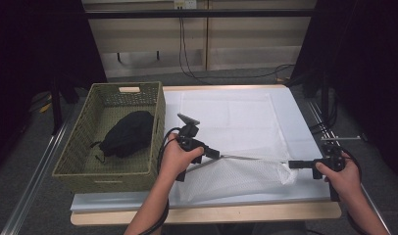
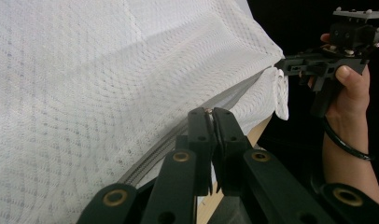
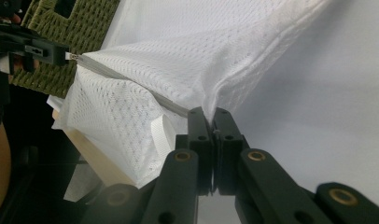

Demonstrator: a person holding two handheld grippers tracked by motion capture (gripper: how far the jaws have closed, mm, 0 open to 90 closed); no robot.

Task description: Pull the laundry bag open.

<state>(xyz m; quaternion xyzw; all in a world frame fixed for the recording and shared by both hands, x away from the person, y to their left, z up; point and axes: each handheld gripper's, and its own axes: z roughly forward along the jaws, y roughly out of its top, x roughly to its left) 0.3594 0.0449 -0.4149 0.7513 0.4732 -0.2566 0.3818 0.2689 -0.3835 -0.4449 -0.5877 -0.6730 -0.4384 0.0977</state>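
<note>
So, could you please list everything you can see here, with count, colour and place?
mesh bag: one, white, near edge of the table, stretched between both grippers
zip: one, grey, along the bag's taut top edge
basket: one, olive green, left end of the table
bundle: one, black, inside the basket
table cover: one, white, over the table
left gripper: black, shut on the zip end
right gripper: black, shut on the bag's corner
</note>
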